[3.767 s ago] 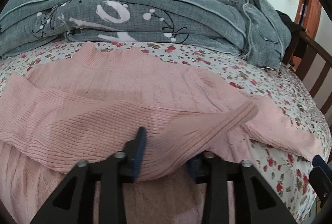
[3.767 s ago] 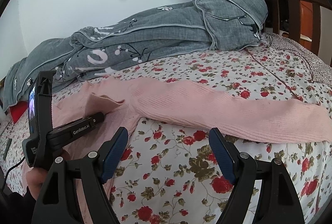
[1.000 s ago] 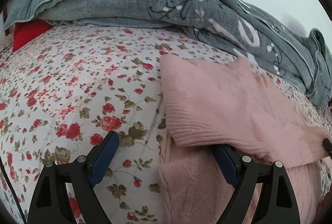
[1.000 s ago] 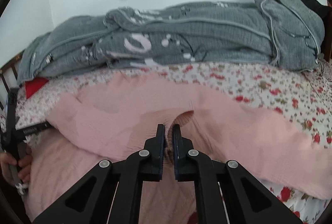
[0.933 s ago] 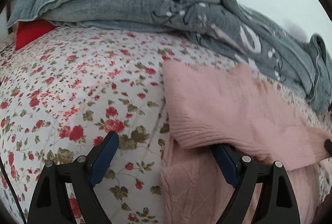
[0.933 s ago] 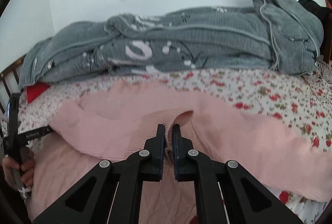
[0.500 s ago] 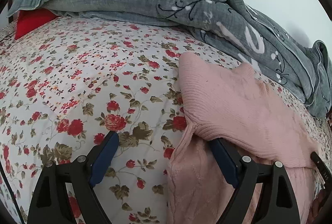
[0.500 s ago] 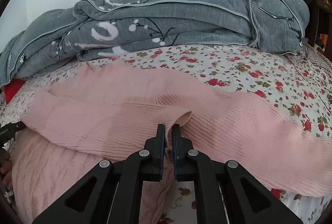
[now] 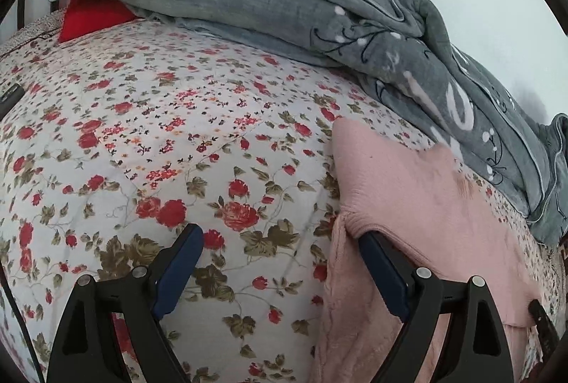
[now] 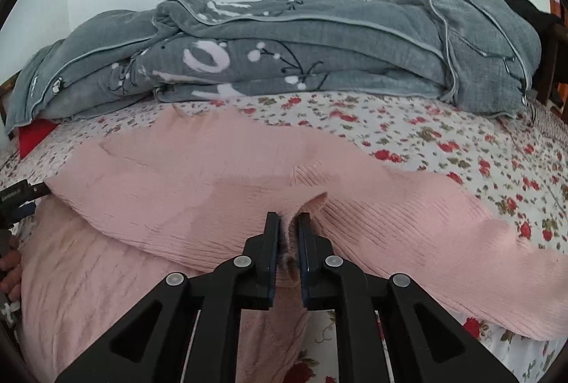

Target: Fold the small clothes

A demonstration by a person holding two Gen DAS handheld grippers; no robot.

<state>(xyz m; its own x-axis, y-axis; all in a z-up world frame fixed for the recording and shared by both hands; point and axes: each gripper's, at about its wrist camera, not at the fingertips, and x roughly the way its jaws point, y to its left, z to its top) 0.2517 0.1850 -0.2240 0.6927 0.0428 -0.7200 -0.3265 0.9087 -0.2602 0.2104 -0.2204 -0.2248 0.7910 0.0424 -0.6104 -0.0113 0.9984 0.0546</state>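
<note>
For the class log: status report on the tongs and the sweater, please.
Left tongs open, one finger under sweater edge. Right tongs shut on pink sweater. Grey blanket behind, clear of the fold.

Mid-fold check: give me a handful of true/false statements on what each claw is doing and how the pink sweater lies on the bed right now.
1. The right claw is shut on the pink sweater. True.
2. The left claw is shut. False: it is open, one finger tucked under the sweater's folded edge.
3. The grey blanket covers the sweater. False: it is piled behind it.
4. The sweater lies on a floral sheet. True.
5. One sleeve extends right. True.
</note>
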